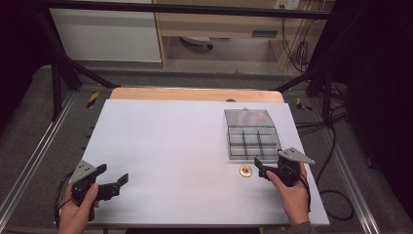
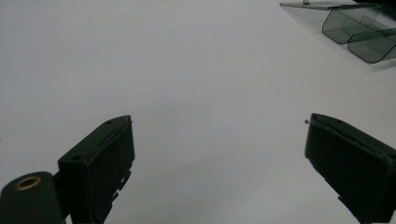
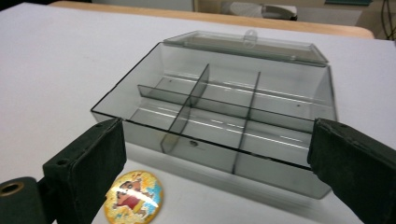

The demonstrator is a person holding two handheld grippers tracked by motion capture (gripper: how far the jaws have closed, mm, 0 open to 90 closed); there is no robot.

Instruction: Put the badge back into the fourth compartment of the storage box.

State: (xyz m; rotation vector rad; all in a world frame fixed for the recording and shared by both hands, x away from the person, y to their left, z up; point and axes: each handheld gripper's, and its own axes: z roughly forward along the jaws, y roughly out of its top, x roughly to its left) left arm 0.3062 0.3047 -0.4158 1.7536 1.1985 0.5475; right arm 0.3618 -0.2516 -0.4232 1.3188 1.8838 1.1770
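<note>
Right gripper view: right gripper (image 3: 215, 172) released, jaws wide, holding nothing. Just below the left jaw, flat on the white table (image 3: 56, 74), a round cartoon badge (image 3: 134, 196). Close beyond, a clear compartment box (image 3: 219, 116), lid folded back. High view: left gripper (image 1: 113, 180) likewise released, well apart at the near left corner.

In the left gripper view the clear box (image 2: 359, 32) is cut by the top and right edges. The badge (image 1: 245, 170) picture is too small to read in the high view.
</note>
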